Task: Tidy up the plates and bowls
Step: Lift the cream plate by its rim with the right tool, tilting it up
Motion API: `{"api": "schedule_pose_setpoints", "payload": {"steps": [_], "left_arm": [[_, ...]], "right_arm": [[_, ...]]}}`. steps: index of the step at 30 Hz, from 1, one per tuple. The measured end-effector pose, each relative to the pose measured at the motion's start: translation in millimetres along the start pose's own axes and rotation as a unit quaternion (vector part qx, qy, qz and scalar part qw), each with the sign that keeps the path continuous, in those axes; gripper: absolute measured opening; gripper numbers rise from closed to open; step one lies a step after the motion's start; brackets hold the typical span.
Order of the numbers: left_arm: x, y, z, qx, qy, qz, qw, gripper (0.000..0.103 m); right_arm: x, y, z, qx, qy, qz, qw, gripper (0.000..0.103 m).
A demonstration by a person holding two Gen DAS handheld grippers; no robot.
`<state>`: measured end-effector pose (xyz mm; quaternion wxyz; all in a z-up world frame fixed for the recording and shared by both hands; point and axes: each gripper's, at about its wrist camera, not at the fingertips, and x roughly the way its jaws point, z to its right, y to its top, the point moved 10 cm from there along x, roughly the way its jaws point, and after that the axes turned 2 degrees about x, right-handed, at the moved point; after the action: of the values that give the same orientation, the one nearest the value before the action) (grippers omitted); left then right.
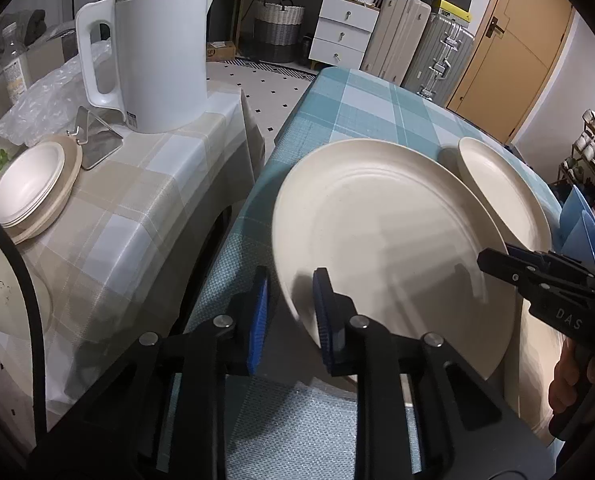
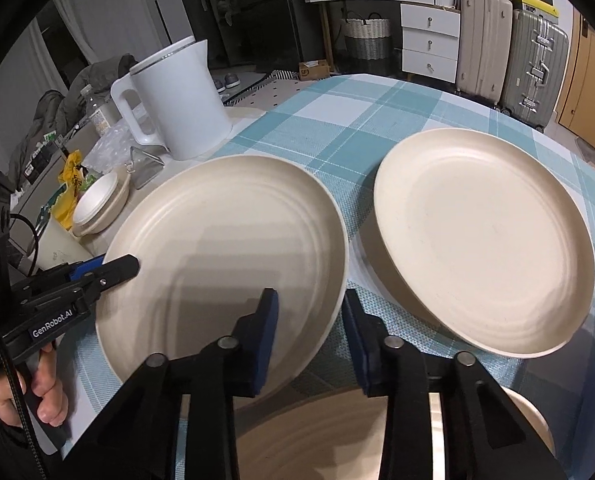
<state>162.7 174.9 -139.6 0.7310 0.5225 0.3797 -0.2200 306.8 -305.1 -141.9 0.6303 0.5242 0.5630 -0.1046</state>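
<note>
Plate (image 2: 225, 248) | held tilted above near left of teal checked tablecloth (image 2: 377, 120) | rim pinched at opposite edges by left gripper (image 1: 289, 312) and right gripper (image 2: 309, 336), jaws nearly closed | judged stiff, light, slippery, breakable; rim grip advised | second plate (image 2: 485, 240) lies right.

The 2 cream plates, the near one (image 2: 225, 240) and the far one (image 2: 485, 240), look matt and smooth, with faint concentric ridges. The teal checked tablecloth (image 2: 357, 120) shows a woven, textured surface. The white kettle (image 1: 161, 52) is smooth plastic with a thin metal band. The gripper pads (image 1: 259, 316) look like ribbed blue rubber.
</note>
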Motion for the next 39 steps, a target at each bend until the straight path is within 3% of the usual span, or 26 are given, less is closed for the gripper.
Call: {"api": "schedule_pose_setpoints", "payload": {"steps": [8, 39], "left_arm": [[-0.4, -0.3, 1.7, 0.006, 0.002, 0.001, 1.0, 0.015], [-32.3, 10.8, 13.0, 0.021, 0.002, 0.035, 0.9991, 0.015]], "right_arm": [[-1.5, -0.1, 5.2, -0.002, -0.019, 0.008, 1.0, 0.016], [-28.1, 0.3, 6.1, -0.006, -0.027, 0.026, 0.999, 0.016]]}}
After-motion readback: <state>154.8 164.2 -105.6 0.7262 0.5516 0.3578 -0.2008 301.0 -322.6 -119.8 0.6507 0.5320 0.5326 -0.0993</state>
